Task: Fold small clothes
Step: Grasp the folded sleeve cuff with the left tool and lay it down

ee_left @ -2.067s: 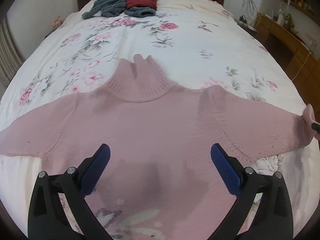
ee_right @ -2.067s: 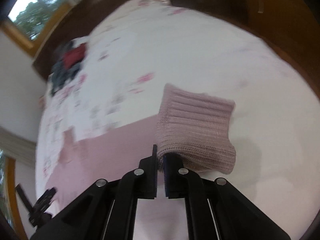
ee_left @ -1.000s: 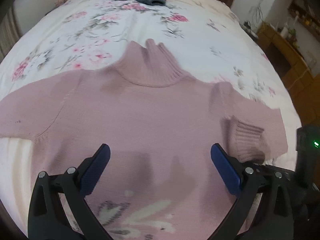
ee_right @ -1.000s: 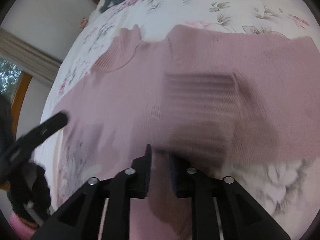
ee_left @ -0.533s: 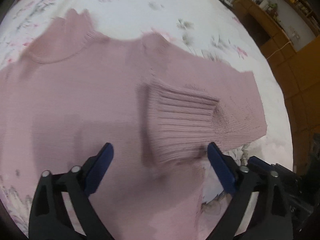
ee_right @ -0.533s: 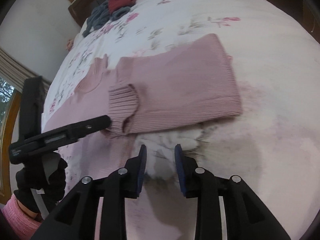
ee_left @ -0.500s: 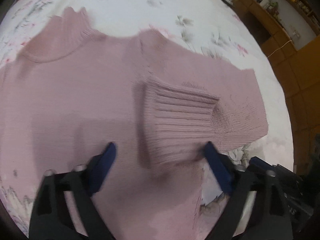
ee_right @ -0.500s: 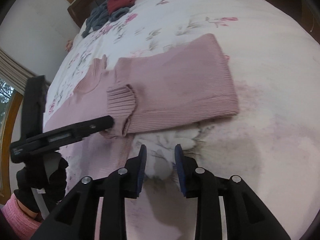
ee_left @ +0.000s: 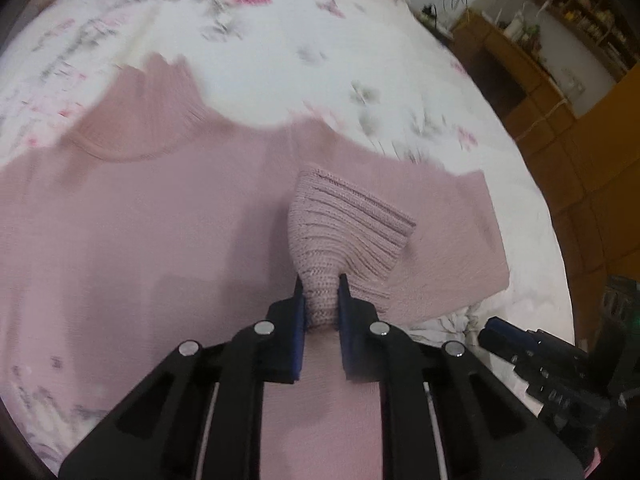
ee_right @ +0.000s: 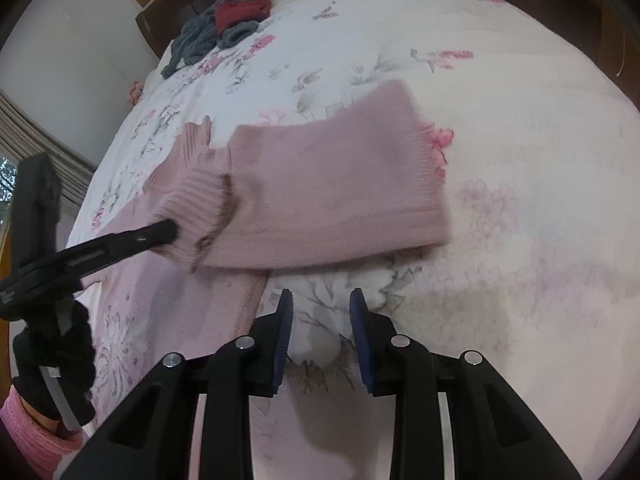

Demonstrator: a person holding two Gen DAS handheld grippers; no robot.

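Note:
A pink knit turtleneck sweater (ee_left: pixel 140 216) lies spread face up on the bed. Its right sleeve (ee_right: pixel 328 192) is folded inward across the body. My left gripper (ee_left: pixel 321 300) is shut on the sleeve's ribbed cuff (ee_left: pixel 352 224), which bunches between the blue pads. In the right wrist view the left gripper (ee_right: pixel 164 232) reaches in from the left and pinches the cuff (ee_right: pixel 196 196). My right gripper (ee_right: pixel 321 312) stands open above bare bedspread, just below the folded sleeve, with nothing between its fingers.
The flowered white bedspread (ee_right: pixel 520 140) covers the whole bed. A heap of grey and red clothes (ee_right: pixel 224 24) lies by the headboard. Wooden furniture (ee_left: pixel 532 80) and floor run along the bed's right side. A gloved hand with a pink sleeve (ee_right: pixel 44 396) holds the left gripper.
My left gripper went from wide open to shut on the cuff. My right gripper let go of the cuff earlier and now stands a little wider open, back from the sleeve.

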